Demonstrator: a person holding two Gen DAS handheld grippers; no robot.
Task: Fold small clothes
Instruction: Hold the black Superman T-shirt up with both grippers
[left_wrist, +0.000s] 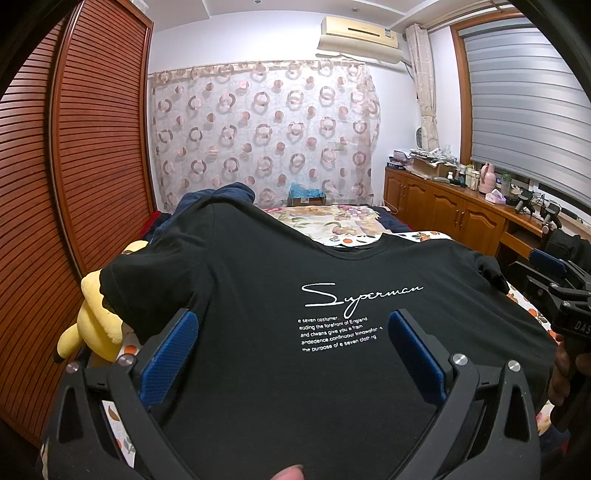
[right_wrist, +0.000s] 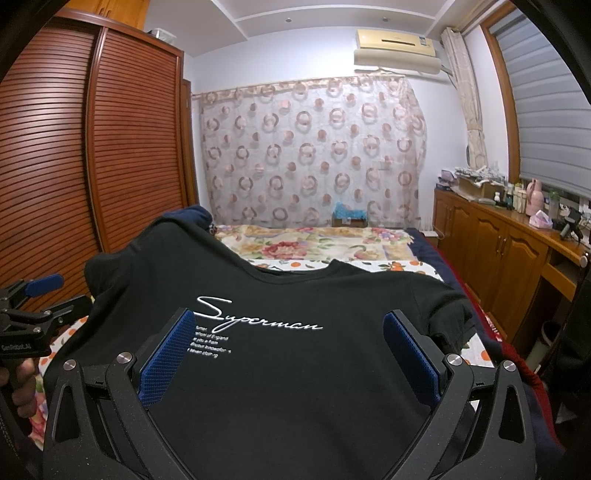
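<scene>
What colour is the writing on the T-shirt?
White, on the black T-shirt; the "Superman" writing shows best in the left wrist view.

Black T-shirt (left_wrist: 258, 295) with white "Superman" script, spread front-up on the bed, neckline away, sleeves out

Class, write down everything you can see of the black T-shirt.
The black T-shirt looks like soft knit, short-sleeved, round-necked. It lies front up, spread across the floral bedcover, white "Superman" script and small lines of text on its chest. Its left sleeve lies against a yellow plush toy. Neither open gripper grips it.
</scene>
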